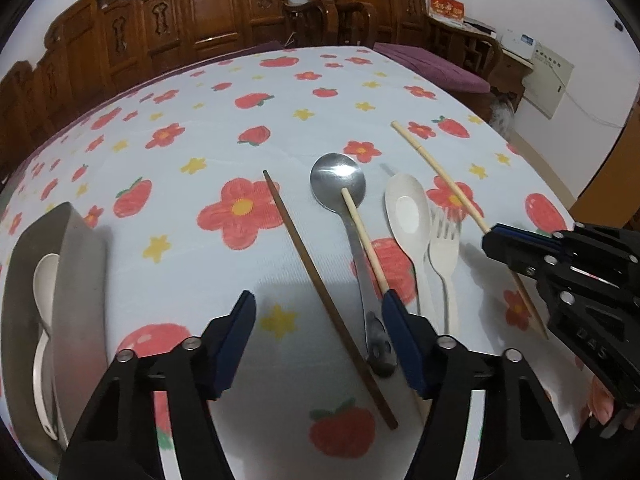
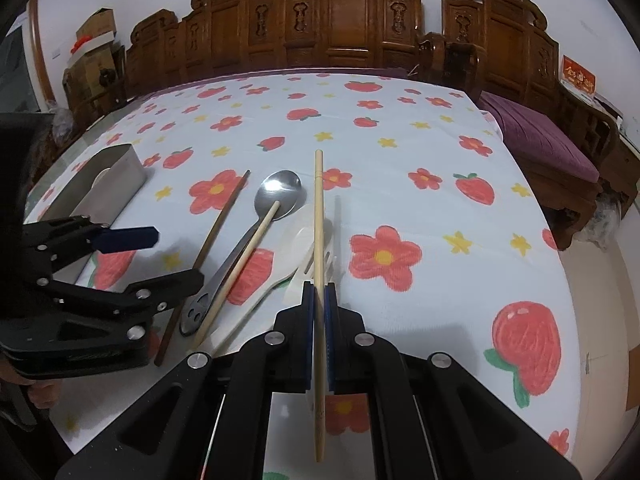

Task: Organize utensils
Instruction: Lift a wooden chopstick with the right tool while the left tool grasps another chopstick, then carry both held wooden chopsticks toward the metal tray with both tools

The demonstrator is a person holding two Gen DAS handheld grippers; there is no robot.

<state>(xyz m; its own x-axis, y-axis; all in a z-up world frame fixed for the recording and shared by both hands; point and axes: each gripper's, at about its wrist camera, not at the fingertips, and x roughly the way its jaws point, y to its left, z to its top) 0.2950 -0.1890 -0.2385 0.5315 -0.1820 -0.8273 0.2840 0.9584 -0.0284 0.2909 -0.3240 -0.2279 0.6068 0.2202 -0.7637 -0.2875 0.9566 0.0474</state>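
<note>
My right gripper (image 2: 319, 292) is shut on a light bamboo chopstick (image 2: 318, 216) and holds it above the table; it also shows in the left wrist view (image 1: 440, 172). My left gripper (image 1: 318, 304) is open and empty, over a dark brown chopstick (image 1: 316, 280). A second light chopstick (image 1: 364, 236) lies across a metal spoon (image 1: 338, 184). A white spoon (image 1: 408, 212) and a white fork (image 1: 444, 244) lie beside them. A metal tray (image 1: 80, 264) at the left holds a white spoon (image 1: 44, 280).
The table carries a white cloth (image 2: 400, 168) with red flowers and strawberries. Carved wooden chairs (image 2: 348, 28) stand along the far edge. A purple cushioned bench (image 2: 540, 136) is at the right. The table's right edge drops off near it.
</note>
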